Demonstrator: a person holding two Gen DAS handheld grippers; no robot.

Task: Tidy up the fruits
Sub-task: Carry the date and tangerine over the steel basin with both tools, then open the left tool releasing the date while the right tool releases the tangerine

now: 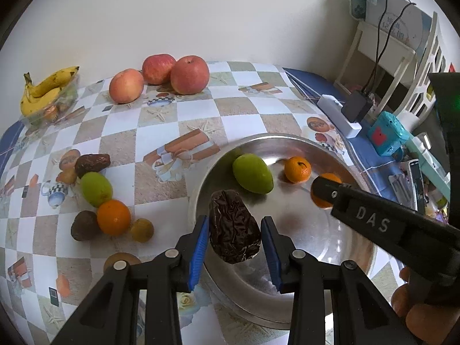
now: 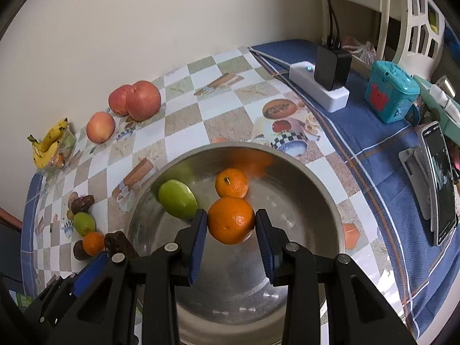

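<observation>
A steel bowl [image 1: 339, 261] [image 2: 316, 189] holds a green fruit [image 1: 252, 173] [image 2: 177, 199] and a small orange [image 1: 297, 169] [image 2: 231, 182]. My left gripper [image 1: 234, 234] is shut on a dark wrinkled date [image 1: 233, 230] over the bowl's left side. My right gripper [image 2: 231, 221] is shut on an orange [image 2: 231, 220] above the bowl; it also shows in the left wrist view [image 1: 323, 202]. On the table left of the bowl lie a date [image 1: 92, 162], a green fruit [image 1: 95, 188], an orange [image 1: 113, 217] and small brown fruits [image 1: 84, 225].
Three apples [image 1: 188, 74] and a banana bunch [image 1: 43, 92] lie at the back by the wall. A white power strip with a black charger [image 2: 325, 86], a teal box [image 2: 388, 95] and a phone [image 2: 441, 178] sit to the right of the bowl.
</observation>
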